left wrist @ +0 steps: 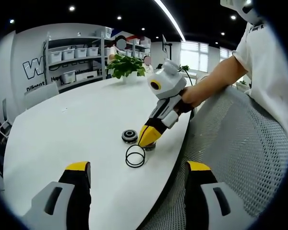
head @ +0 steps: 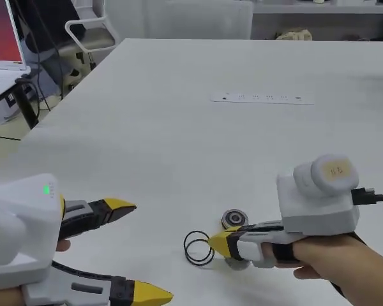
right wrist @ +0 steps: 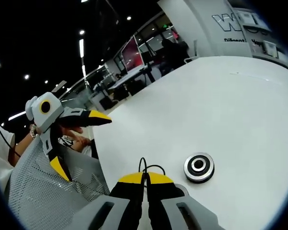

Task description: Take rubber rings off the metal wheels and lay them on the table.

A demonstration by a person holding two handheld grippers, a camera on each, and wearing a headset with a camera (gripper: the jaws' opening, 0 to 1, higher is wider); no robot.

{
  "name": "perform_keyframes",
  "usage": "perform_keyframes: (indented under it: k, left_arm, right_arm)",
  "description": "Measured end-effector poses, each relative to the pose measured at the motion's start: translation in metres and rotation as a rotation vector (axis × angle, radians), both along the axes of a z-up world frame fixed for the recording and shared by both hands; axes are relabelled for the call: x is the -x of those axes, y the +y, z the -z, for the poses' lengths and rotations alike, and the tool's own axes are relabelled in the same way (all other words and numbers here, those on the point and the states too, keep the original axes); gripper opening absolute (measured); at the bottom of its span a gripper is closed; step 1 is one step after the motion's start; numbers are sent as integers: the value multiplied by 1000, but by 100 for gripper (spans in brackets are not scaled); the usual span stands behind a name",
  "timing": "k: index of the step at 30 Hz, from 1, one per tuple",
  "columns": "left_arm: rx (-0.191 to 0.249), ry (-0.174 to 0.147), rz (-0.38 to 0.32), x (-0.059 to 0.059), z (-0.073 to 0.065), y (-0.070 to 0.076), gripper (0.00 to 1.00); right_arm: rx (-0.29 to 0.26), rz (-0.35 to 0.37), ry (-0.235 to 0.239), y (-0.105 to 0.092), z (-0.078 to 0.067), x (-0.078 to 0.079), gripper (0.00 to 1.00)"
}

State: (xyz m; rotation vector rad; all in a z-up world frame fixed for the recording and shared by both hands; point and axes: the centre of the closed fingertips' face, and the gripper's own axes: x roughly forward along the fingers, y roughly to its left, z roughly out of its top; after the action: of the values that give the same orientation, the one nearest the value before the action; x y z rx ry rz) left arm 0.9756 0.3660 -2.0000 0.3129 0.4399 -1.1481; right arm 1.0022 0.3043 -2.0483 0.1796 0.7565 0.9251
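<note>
Rubber rings in right claw at white table, shelves beyond

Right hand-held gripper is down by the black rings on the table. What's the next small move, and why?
Probably open the right hand-held gripper and let go: its jaws look shut on the rubber ring, which already rests flat on the table beside the metal wheel.

left hand-held gripper: jaws apart | right hand-held gripper: jaws closed
</note>
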Motion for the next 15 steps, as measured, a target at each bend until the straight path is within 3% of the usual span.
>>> perform_keyframes:
  k: [15]
  left_arm:
    - [1, 3, -4, 0, 0, 0, 78]
  right_arm:
    - [27, -9, -1, 1, 8, 2, 0]
